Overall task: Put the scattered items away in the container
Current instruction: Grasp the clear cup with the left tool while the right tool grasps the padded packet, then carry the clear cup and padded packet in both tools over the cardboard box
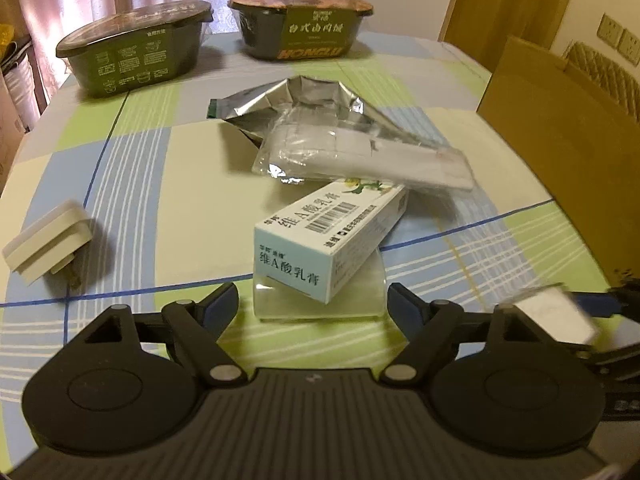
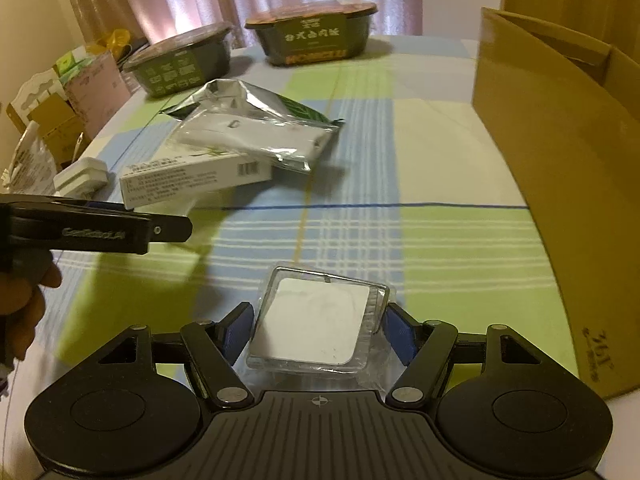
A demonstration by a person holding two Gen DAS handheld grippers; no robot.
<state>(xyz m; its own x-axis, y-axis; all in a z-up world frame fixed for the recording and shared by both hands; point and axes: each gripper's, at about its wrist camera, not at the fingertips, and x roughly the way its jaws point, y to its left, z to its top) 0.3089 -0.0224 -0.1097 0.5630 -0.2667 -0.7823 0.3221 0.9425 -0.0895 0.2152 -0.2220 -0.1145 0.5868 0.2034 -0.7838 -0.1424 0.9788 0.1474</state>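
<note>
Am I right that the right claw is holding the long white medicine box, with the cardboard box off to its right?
Not quite. The right claw holds a small square clear-wrapped packet, not the medicine box. That box lies on the table further left, as the right wrist view shows. The cardboard box is indeed to its right.

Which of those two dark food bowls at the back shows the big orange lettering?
The bowl on the right, nearer the cardboard box. Orange letters run along its base; the left bowl shows only small pale instruction pictures.
</note>
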